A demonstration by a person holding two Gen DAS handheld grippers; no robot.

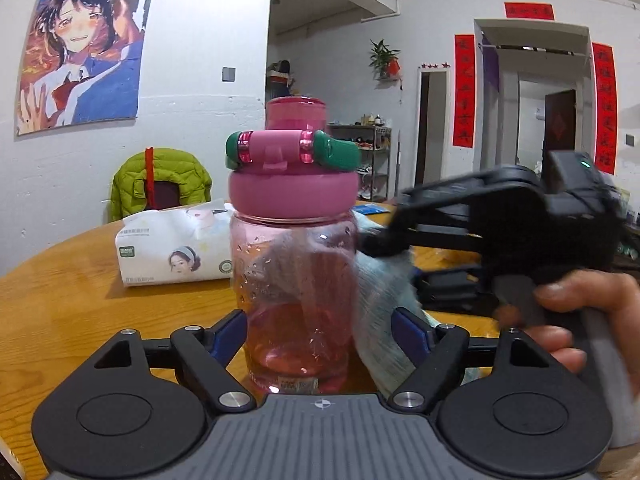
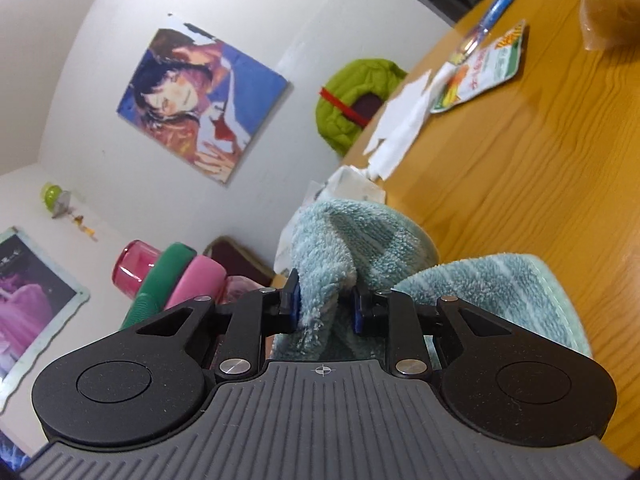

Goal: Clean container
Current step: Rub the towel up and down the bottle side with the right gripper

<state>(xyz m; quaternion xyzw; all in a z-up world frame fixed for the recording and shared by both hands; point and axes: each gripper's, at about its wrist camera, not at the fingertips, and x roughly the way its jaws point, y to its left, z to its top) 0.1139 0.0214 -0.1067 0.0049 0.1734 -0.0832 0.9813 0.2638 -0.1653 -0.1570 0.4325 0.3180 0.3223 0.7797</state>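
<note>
A clear pink bottle point(image 1: 296, 280) with a pink lid and green handle stands upright on the wooden table point(image 1: 80, 300). My left gripper point(image 1: 320, 336) has its blue-padded fingers around the bottle's lower body; the left pad touches it, the right pad is partly hidden by the cloth. My right gripper point(image 2: 326, 306) is shut on a light blue towel point(image 2: 360, 240) and presses it against the bottle's right side point(image 1: 384, 300). The right gripper point(image 1: 380, 242) appears blurred in the left wrist view. The bottle's lid point(image 2: 176, 276) shows at the left in the right wrist view.
A white tissue pack point(image 1: 172, 248) lies on the table behind the bottle on the left. A chair with a green jacket point(image 1: 160, 184) stands beyond it. A snack packet point(image 2: 480, 76), torn paper point(image 2: 400, 124) and a bag point(image 2: 612, 4) lie farther along the table.
</note>
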